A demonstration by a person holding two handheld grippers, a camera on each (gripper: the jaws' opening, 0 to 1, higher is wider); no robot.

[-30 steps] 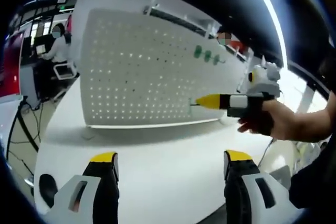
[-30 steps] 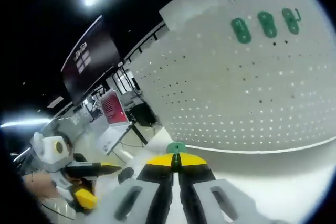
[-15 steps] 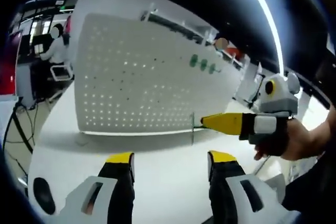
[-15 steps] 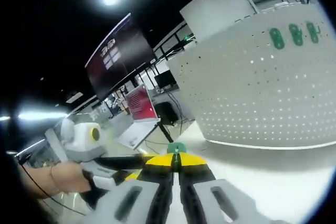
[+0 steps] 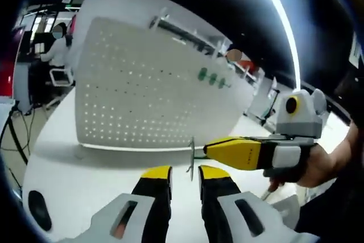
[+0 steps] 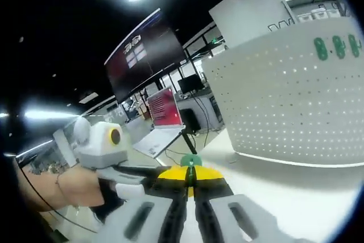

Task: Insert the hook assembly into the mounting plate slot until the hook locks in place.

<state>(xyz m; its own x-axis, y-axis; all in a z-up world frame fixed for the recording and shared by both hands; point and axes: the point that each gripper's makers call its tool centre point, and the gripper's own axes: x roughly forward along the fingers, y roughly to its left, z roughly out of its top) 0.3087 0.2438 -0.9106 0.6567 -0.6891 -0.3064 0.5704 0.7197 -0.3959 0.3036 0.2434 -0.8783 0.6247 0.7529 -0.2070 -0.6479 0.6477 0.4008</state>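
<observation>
The white pegboard mounting plate (image 5: 142, 95) stands upright on the white table (image 5: 74, 174), with three green hook bases (image 5: 210, 77) on its upper right. My right gripper (image 6: 190, 173) is shut on the hook assembly, whose green base (image 6: 190, 160) shows between its yellow tips. In the left gripper view the right gripper (image 5: 209, 149) reaches in from the right, and the hook's thin metal wire (image 5: 191, 160) sticks out of it. My left gripper (image 5: 185, 172) has its jaws a narrow gap apart on either side of that wire, without clamping it. The pegboard (image 6: 296, 101) lies beyond, to the right.
A hand holds the left gripper (image 6: 99, 155) at the left of the right gripper view. An open laptop with a red screen (image 6: 164, 108) and a large dark display (image 6: 142, 55) stand behind. A person sits at a desk (image 5: 56, 49) far left.
My left jaws have narrowed from wide apart to a small gap. The right gripper has carried the hook down and left, so its wire now sits between the left jaws.
</observation>
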